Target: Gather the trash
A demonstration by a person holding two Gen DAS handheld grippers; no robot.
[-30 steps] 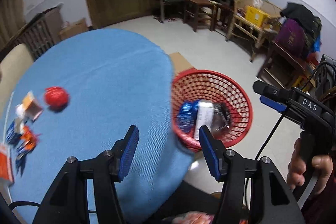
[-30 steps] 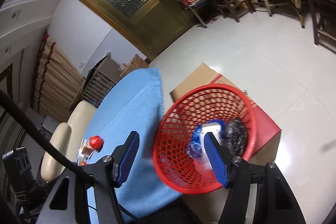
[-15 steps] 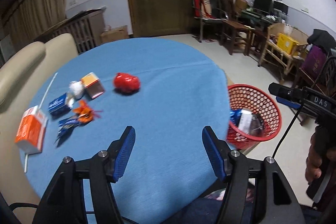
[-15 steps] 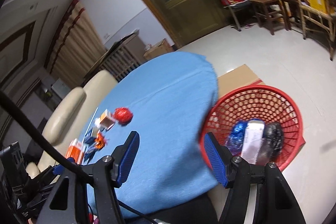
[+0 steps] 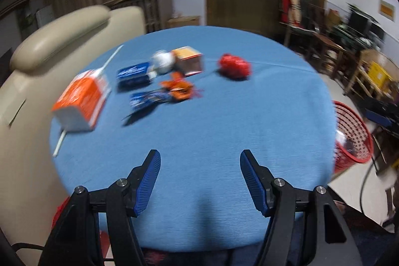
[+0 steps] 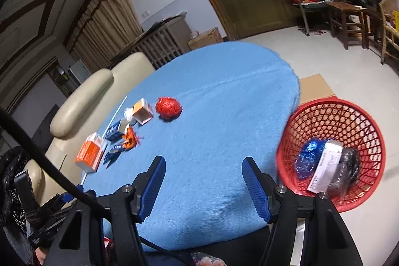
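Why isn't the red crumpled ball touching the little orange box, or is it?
Apart. The right wrist view shows a strip of blue tablecloth between the red crumpled ball and the small orange box; the left wrist view shows the same gap.

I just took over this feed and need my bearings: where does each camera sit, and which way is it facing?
Left wrist: on the left gripper, low over the near edge of the blue table, facing the trash pile around the orange carton; its open blue fingers show.
Right wrist: on the right gripper, higher, angled across the table toward the red basket; its open fingers and cable show.
Shared: table, pile, red crumpled ball, basket, door.
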